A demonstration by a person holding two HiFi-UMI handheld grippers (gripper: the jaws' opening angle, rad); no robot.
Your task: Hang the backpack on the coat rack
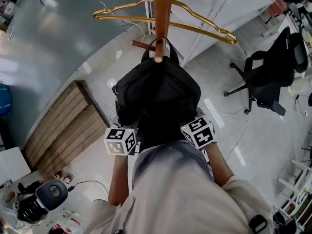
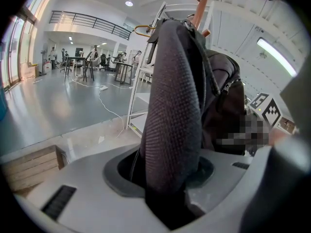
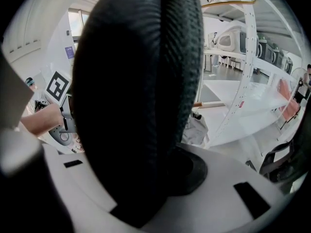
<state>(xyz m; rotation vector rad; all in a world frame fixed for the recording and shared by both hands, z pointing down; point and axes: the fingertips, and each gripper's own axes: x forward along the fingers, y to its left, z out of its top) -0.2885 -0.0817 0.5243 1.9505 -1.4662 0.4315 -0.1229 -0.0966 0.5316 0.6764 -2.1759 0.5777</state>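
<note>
Fingers (image 2: 82,203) of left gripper (image 2: 167,203) clenched on a padded grey-black mesh shoulder strap (image 2: 175,106); fingers (image 3: 233,198) of right gripper (image 3: 146,203) clamped likewise on the other strap (image 3: 141,96), black and ribbed. Readable print: square black-and-white markers on each gripper's cube (image 1: 120,140). Holds black backpack (image 1: 158,94) up against the wooden coat rack (image 1: 163,13), body rounded and full, top handle loop (image 1: 147,47) arched round the rack's wood, gold hanger (image 1: 195,26) just above, grippers tucked under the bag's near side.
</note>
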